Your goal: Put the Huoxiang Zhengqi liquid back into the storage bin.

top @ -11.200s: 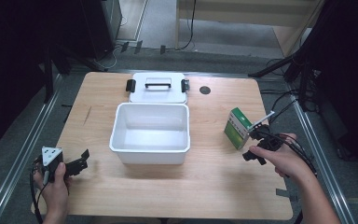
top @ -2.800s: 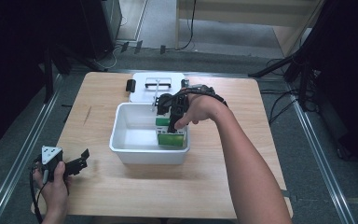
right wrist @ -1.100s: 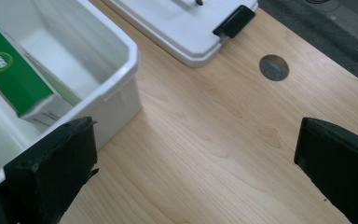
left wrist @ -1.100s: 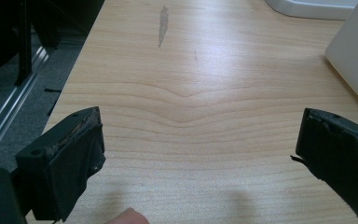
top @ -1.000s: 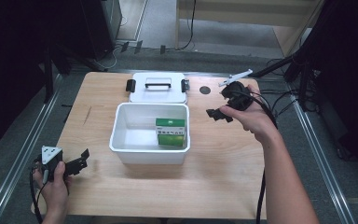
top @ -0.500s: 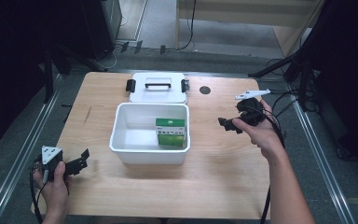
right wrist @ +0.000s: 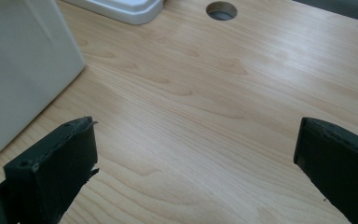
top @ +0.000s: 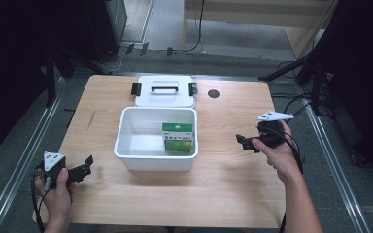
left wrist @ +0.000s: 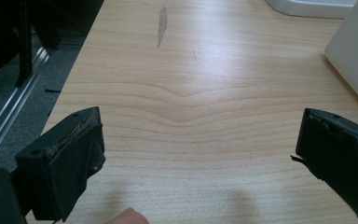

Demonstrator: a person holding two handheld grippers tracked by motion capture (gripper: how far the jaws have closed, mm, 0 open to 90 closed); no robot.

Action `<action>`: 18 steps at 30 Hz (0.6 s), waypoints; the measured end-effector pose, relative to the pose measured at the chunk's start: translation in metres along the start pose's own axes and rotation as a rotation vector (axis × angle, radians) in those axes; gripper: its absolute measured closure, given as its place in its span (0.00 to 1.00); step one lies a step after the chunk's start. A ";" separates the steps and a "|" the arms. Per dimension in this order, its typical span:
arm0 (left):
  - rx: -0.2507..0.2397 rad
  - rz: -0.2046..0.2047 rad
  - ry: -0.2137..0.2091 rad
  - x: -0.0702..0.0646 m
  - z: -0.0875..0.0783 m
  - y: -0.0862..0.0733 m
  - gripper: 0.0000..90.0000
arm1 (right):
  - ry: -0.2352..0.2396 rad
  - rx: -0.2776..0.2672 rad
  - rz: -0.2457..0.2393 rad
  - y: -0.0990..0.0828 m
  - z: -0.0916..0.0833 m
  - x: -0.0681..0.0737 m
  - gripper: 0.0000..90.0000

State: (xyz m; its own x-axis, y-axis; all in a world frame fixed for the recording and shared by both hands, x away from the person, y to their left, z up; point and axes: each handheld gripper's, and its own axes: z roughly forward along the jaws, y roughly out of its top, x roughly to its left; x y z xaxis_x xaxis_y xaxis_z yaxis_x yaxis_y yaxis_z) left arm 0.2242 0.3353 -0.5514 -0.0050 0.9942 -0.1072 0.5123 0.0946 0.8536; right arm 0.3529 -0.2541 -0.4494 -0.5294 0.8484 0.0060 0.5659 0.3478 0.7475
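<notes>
The green box (top: pixel 178 137) lies inside the white bin (top: pixel 126 150), against the wall nearest the right gripper (top: pixel 243 141), which hangs just off that wall with its jaws spread wide and nothing between them. The left gripper (top: pixel 86 166) sits low over the table (top: pixel 233 184) on the bin's other side, jaws likewise wide apart and empty, the bin wall at the edge of its own view. The lid (top: pixel 165 91) lies flat beyond the bin, on the side away from both tools, its clips folded out. If closing the bin is the next job, I judge the risks to be these: the lid is broad and its handle slim, so one gripper pinching the handle could let it swing or tip; a reach across from either side could catch the rim and shove the light bin along the wood; and a lid set down askew would ride up on one edge rather than seat. The box looks low enough to clear the lid, though its height against the rim is hard to tell
</notes>
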 end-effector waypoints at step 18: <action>0.000 0.003 0.003 -0.001 0.000 0.000 0.02 | -0.070 -0.096 0.088 -0.072 -0.011 -0.013 0.03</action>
State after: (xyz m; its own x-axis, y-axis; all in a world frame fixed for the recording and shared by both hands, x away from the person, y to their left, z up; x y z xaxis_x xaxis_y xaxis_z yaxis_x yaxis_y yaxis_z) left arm 0.2240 0.3345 -0.5514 -0.0059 0.9946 -0.1036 0.5119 0.0920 0.8541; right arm 0.3119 -0.2941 -0.4963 -0.4331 0.9009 0.0301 0.5435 0.2343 0.8060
